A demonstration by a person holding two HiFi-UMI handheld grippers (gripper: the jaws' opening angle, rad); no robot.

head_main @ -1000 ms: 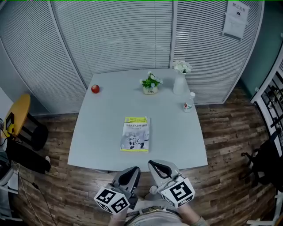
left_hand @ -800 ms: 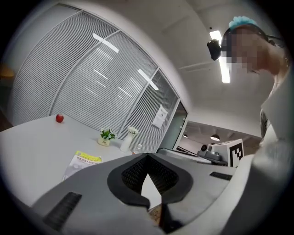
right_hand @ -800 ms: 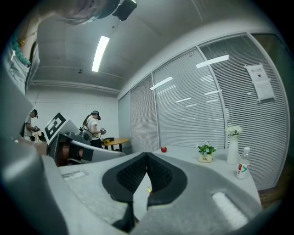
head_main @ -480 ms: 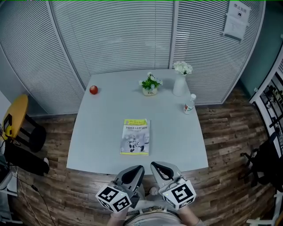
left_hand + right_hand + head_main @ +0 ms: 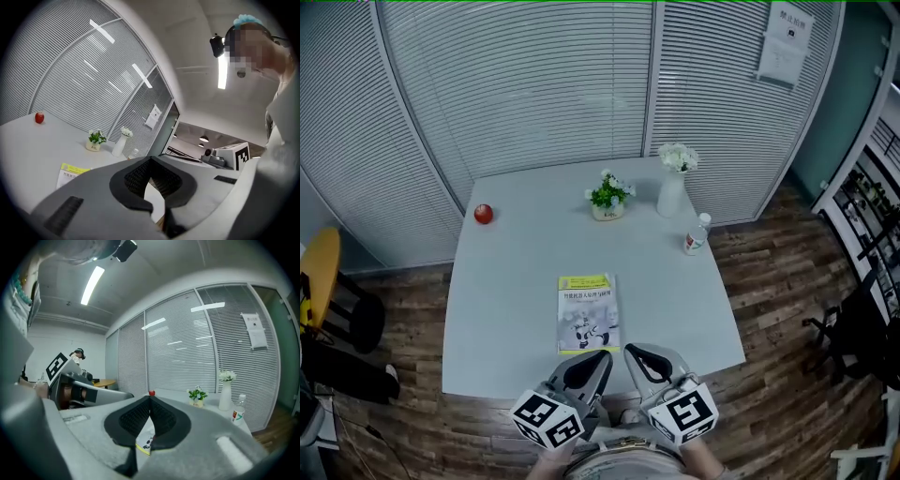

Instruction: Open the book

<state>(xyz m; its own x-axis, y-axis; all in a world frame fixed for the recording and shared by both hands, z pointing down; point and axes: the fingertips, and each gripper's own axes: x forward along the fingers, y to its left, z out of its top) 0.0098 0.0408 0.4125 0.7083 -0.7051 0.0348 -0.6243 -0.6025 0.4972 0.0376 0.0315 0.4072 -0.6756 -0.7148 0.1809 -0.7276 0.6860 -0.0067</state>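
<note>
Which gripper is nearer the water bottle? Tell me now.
Right. The right gripper sits at the near edge of the table, below and left of the bottle in the head view. The left gripper is beside it, farther left, by the book.

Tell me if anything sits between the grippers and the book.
Nothing visible does. The book lies just ahead of the left gripper and right gripper, only bare table between.
</note>
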